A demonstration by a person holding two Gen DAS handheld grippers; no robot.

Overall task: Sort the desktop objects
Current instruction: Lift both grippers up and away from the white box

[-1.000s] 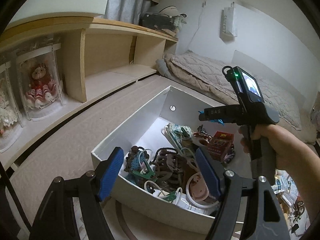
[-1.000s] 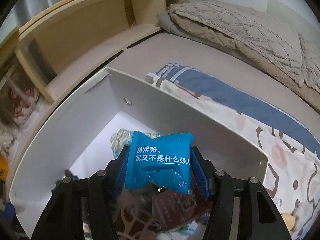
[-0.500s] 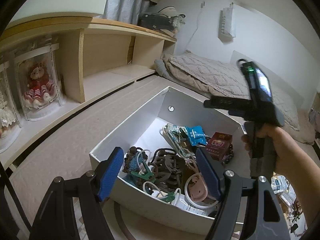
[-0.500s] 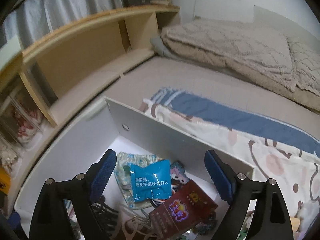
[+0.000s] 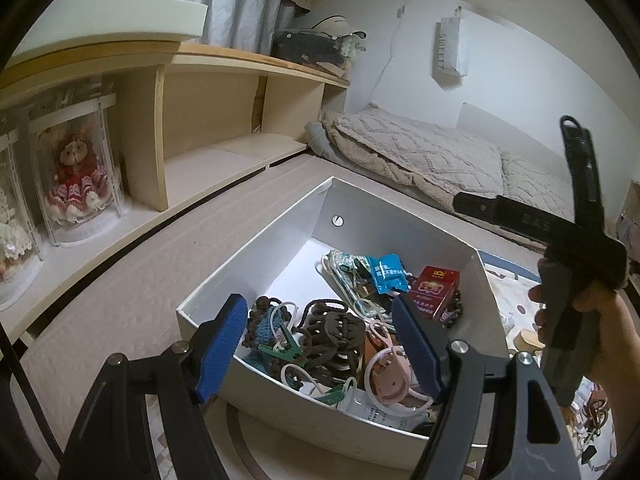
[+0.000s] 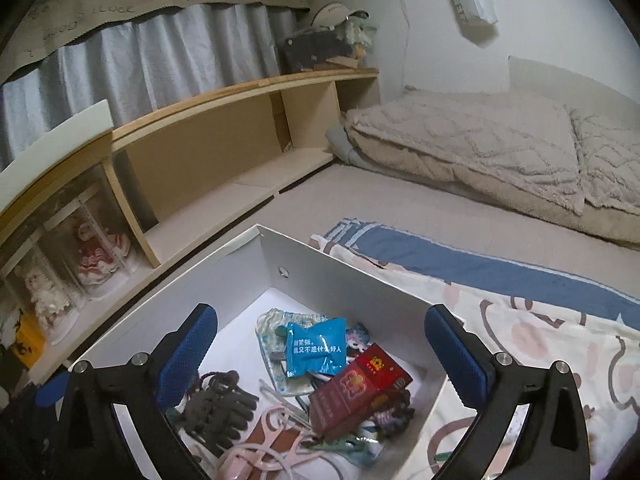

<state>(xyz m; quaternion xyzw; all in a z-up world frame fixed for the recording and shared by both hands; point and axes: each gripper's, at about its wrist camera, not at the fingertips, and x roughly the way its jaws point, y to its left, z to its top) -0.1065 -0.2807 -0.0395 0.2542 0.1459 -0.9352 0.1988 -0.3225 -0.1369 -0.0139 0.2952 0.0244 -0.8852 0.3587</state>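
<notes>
White box (image 5: 256, 276) sits on the bed, crowded with small things. Blue sachet (image 6: 316, 346) lies flat in the box toward its far corner, on a patterned pouch (image 6: 272, 322); white Chinese lettering on it, too small to read with confidence. Just beside it, a red carton (image 6: 358, 390) with a gold emblem, print unreadable. Right gripper (image 6: 320, 346) above the box, fingers (image 6: 188, 350) spreading wide and opening further, nothing between them; sachet lies below the gap, untouched. Left gripper (image 5: 320, 344) over the near rim, fingers (image 5: 222, 346) partly apart, gripping nothing; brown claw clip (image 5: 334, 334) and pink clip (image 5: 386, 374) lie beneath. White bag on the wall (image 5: 450, 54) reads "SWEETY" or similar.
</notes>
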